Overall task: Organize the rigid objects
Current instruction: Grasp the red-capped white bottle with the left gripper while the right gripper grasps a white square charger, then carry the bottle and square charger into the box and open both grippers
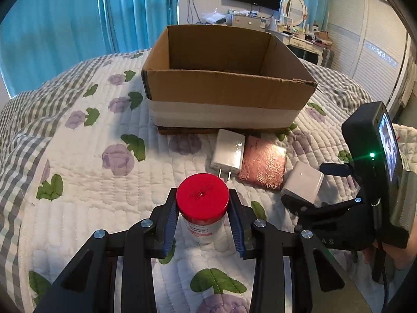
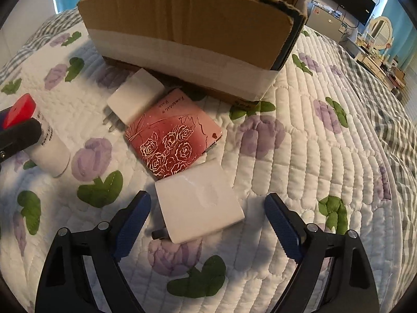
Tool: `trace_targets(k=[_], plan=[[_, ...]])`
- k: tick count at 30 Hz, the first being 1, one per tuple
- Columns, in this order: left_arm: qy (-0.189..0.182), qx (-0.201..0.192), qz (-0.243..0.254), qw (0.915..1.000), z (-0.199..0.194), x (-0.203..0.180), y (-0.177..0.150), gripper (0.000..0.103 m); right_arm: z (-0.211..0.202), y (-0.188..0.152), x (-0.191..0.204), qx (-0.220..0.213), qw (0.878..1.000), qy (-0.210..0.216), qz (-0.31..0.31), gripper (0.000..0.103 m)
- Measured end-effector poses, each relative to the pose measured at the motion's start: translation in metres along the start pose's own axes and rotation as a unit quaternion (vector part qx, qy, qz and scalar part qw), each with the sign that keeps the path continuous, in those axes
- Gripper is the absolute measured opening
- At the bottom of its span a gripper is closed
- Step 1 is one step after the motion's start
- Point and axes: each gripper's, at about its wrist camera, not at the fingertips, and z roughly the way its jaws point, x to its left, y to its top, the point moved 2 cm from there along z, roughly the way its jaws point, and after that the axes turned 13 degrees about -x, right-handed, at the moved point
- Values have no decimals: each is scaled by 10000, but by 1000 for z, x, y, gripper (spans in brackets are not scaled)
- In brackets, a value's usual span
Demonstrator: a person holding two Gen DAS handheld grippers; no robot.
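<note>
The box (image 1: 224, 88) floor is hidden behind its front wall. The left gripper (image 1: 202, 217) pinches the upright red-capped bottle (image 1: 202, 195) between its pads (label too small to read). The right gripper (image 2: 206, 224) is spread wide; a white charger (image 2: 199, 203) lies flat between its fingers, nearer the left one, plug end pointing back toward the gripper.

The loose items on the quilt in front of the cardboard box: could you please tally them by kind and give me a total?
White plug-in chargers: 2, one near the box and one between the open right gripper fingers.
Red-capped white bottle: 1, in the left gripper.
Pink rose-print case: 1.
Total: 4
</note>
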Motion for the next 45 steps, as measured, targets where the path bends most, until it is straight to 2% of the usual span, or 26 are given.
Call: trace_targets(k=[1, 3, 8, 14, 20, 29, 33, 37, 41, 45], plan=[[1, 19, 11, 10000, 0, -1, 0, 37, 1, -1, 0, 22, 10000, -1, -5, 72], [8, 40, 12, 10000, -2, -3, -2, 37, 0, -1, 1, 35, 10000, 76, -1, 60], [21, 61, 35, 10000, -9, -5, -3, 37, -17, -1, 7, -106, 9999, 99, -48, 58], [-49, -113, 38, 9999, -33, -9, 12, 37, -60, 10, 7, -520, 9985, 176, 53, 58], [-13, -677, 340, 9971, -67, -13, 50, 37, -111, 44, -2, -966, 9952, 104, 82, 58], [137, -1422, 481, 9886, -85, -7, 145, 37, -179, 129, -13, -1835, 9830, 0, -62, 58], [56, -1528, 342, 9877, -72, 2, 185, 37, -186, 167, -19, -2084, 9780, -2, -126, 58], [211, -1550, 460, 9866, -42, 4, 211, 37, -179, 202, -26, -2252, 9741, -83, -169, 58], [284, -1473, 545, 9872, -6, 4, 220, 37, -157, 225, -38, -2336, 9722, -139, -10, 58], [246, -1166, 530, 9915, 42, 4, 214, 37, -118, 235, -47, -2179, 9758, -137, 131, 58]])
